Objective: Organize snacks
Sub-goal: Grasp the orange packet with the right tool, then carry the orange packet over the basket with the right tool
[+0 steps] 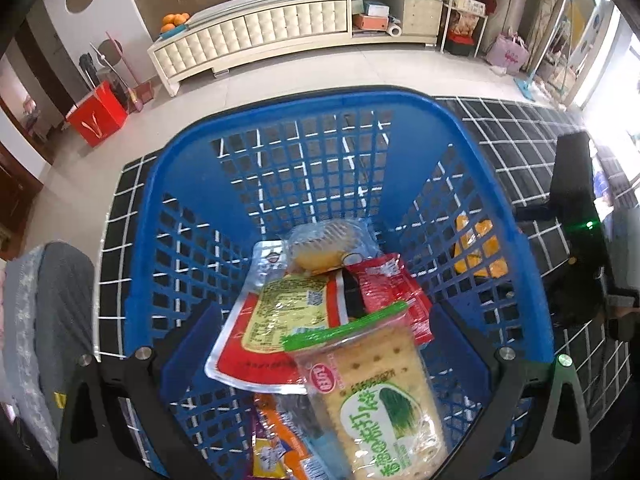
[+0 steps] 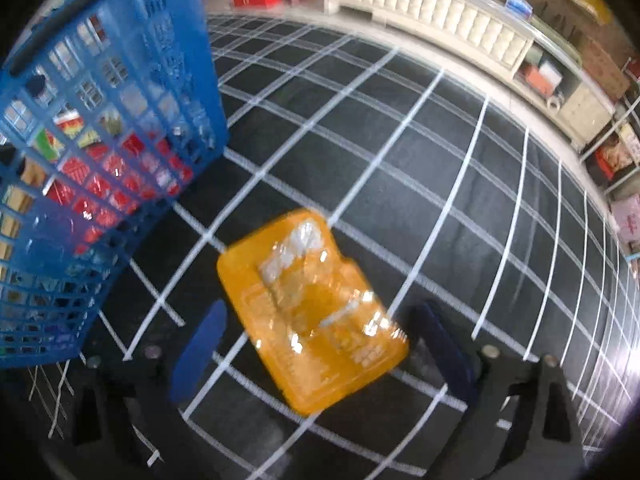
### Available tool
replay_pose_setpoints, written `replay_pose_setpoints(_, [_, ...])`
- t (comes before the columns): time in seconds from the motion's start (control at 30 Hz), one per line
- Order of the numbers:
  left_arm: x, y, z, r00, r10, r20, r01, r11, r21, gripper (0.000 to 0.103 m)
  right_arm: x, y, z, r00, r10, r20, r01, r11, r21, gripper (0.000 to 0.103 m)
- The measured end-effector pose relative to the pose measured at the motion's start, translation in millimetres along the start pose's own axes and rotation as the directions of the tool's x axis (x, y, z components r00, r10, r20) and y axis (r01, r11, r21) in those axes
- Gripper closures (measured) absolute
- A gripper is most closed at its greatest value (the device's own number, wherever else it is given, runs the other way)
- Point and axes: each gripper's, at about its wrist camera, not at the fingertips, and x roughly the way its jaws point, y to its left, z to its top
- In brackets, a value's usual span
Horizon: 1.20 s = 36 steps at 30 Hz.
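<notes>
A blue plastic basket (image 1: 304,120) stands on the black grid-patterned table and holds several snack packs. My left gripper (image 1: 320,344) is open above the basket's inside, with a green-topped cracker pack (image 1: 376,392) lying between its fingers, over a red and yellow pack (image 1: 280,320) and a red pack (image 1: 384,288). In the right wrist view my right gripper (image 2: 320,344) is open over an orange snack pack (image 2: 312,312) that lies flat on the table to the right of the basket (image 2: 100,120). The same orange pack shows through the basket wall in the left wrist view (image 1: 480,248).
The black tablecloth with white grid lines (image 2: 440,160) stretches far and right of the basket. A cream TV cabinet (image 1: 280,32) and a red box (image 1: 98,114) stand on the floor beyond. The right gripper's black body (image 1: 576,216) is at the right of the basket.
</notes>
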Motion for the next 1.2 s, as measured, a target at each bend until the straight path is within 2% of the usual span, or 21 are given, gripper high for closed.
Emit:
replay_pose_setpoints(0.13, [7.9, 7.5, 2.7, 1.0, 0.016, -0.022, -0.017, 0.999, -0.041, 0.0, -2.8, 8.1, 0.0, 0.999, 0.035, 0.03, -0.032, 0.996, -0.088, 0.022])
replay_pose_setpoints(0.2, [7.1, 7.0, 2.5, 1.0, 0.019, -0.016, -0.02, 0.999, -0.038, 0.0, -6.3, 11.2, -2.2, 0.998, 0.048, 0.043, -0.042, 0.992, -0.121, 0.039])
replay_pose_setpoints(0.23, [6.5, 7.0, 2.0, 1.0, 0.021, -0.012, -0.022, 0.999, -0.038, 0.0, -7.3, 10.9, -3.0, 0.998, 0.052, 0.041, -0.046, 0.99, -0.13, 0.044])
replay_pose_setpoints(0.4, [4.8, 6.4, 0.0, 1.0, 0.028, -0.009, -0.028, 0.999, -0.039, 0.0, -13.2, 15.2, -10.4, 0.997, 0.063, 0.037, -0.057, 0.986, -0.159, 0.058])
replay_pose_setpoints(0.5, [0.5, 5.5, -0.5, 1.0, 0.022, 0.003, -0.021, 0.999, -0.047, 0.0, -21.8, 12.3, -11.4, 0.996, 0.071, 0.063, -0.062, 0.99, -0.13, 0.061])
replay_pose_setpoints(0.6, [-2.6, 5.5, -1.0, 1.0, 0.016, 0.011, -0.016, 0.998, -0.055, 0.0, -19.0, 8.2, -14.3, 0.996, 0.077, 0.049, -0.075, 0.996, -0.055, 0.053])
replay_pose_setpoints(0.7, [-5.2, 6.1, -2.7, 1.0, 0.011, 0.016, -0.01, 0.998, -0.064, 0.0, -20.6, 20.5, -18.3, 0.997, 0.029, 0.072, -0.021, 0.994, -0.112, 0.052])
replay_pose_setpoints(0.87, [-8.1, 12.7, -4.3, 1.0, 0.003, 0.028, 0.0, 0.995, -0.097, 0.0, -18.8, 24.8, -20.8, 0.997, 0.031, 0.077, -0.022, 0.993, -0.116, 0.056])
replay_pose_setpoints(0.93, [-8.1, 15.6, -4.5, 1.0, -0.003, 0.031, 0.007, 0.994, -0.112, 0.0, -20.0, 28.5, -22.4, 0.997, 0.025, 0.079, -0.015, 0.993, -0.12, 0.06])
replay_pose_setpoints(0.97, [-8.2, 16.7, -4.4, 0.999, -0.005, 0.032, 0.009, 0.993, -0.117, 0.0, -22.5, 30.0, -23.3, 0.995, 0.027, 0.091, -0.015, 0.993, -0.12, 0.067])
replay_pose_setpoints(1.0, [-8.7, 17.3, -4.5, 0.999, -0.007, 0.035, 0.012, 0.993, -0.12, 0.0, -29.5, 29.8, -22.3, 0.994, 0.031, 0.101, -0.019, 0.993, -0.116, 0.087])
replay_pose_setpoints(1.07, [-10.7, 16.9, -4.5, 0.999, -0.009, 0.041, 0.013, 0.993, -0.117, 0.0, -40.3, 29.1, -21.1, 0.992, 0.061, 0.107, -0.052, 0.995, -0.087, 0.086])
replay_pose_setpoints(1.2, [-20.5, 14.4, -7.3, 0.998, -0.012, 0.06, 0.019, 0.993, -0.113, 0.0, -37.7, 31.5, -24.1, 0.995, 0.056, 0.082, -0.05, 0.996, -0.076, 0.087])
